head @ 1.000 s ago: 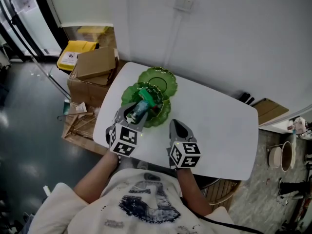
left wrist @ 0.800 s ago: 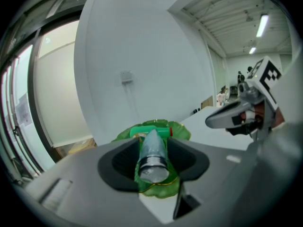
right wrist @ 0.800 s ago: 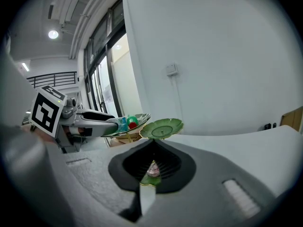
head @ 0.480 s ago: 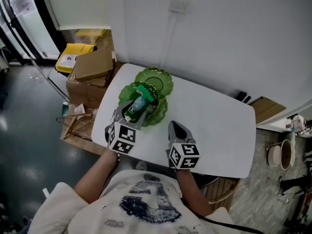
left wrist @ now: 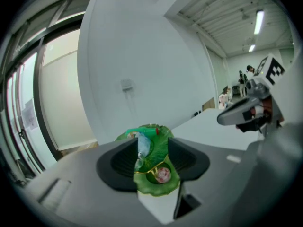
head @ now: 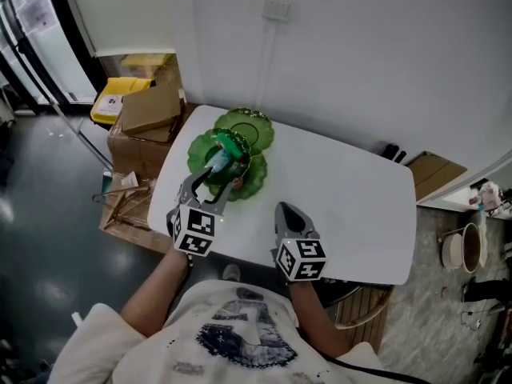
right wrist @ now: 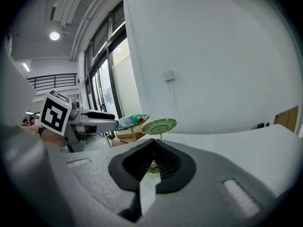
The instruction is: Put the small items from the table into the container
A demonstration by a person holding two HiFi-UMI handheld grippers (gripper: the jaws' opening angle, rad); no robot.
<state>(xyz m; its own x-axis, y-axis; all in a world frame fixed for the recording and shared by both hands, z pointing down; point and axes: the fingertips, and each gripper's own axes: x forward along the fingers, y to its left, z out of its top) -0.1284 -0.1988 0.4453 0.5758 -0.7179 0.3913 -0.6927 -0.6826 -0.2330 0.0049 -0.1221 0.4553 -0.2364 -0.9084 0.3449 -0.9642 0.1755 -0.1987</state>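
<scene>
A: Head view first. What do we record?

B: We record a white bench (head: 344, 198) with the green tiered dish (head: 250, 126) near its far left corner. The small bottle (head: 222, 162) lies in the nearer tier of that dish. The left tongs (head: 214, 189) point at this tier, with their tips over its near rim and the bottle beyond the tips. The right tongs (head: 286, 208) sit over bare bench, apart from the dish. Cardboard boxes (head: 148, 110) stand on the floor beside the bench.

A: Next, the left gripper view.

B: We read the left tongs (left wrist: 155, 143) as released: the pads stand apart and nothing is clamped between them. Through the gap we see the green tiered dish (left wrist: 161, 150) and the small bottle (left wrist: 143, 145) lying in it, green cap pointing away from us. Lower down, a pink ball (left wrist: 163, 174) sits in a small gold-rimmed cup. The right tongs (left wrist: 222, 118) show at the right, above the bench (left wrist: 208, 126).

A: Last, the right gripper view.

B: We read the right tongs (right wrist: 152, 150) as clenched, pads together and holding nothing. Past them, two tiers of the dish stand raised on thin gold stems. The left tier (right wrist: 128, 124) carries the small bottle (right wrist: 126, 120), and the right tier (right wrist: 159, 126) stands just beside it. The left tongs (right wrist: 113, 122) reach to the rim of the bottle's tier. We cannot tell whether they touch it.
</scene>
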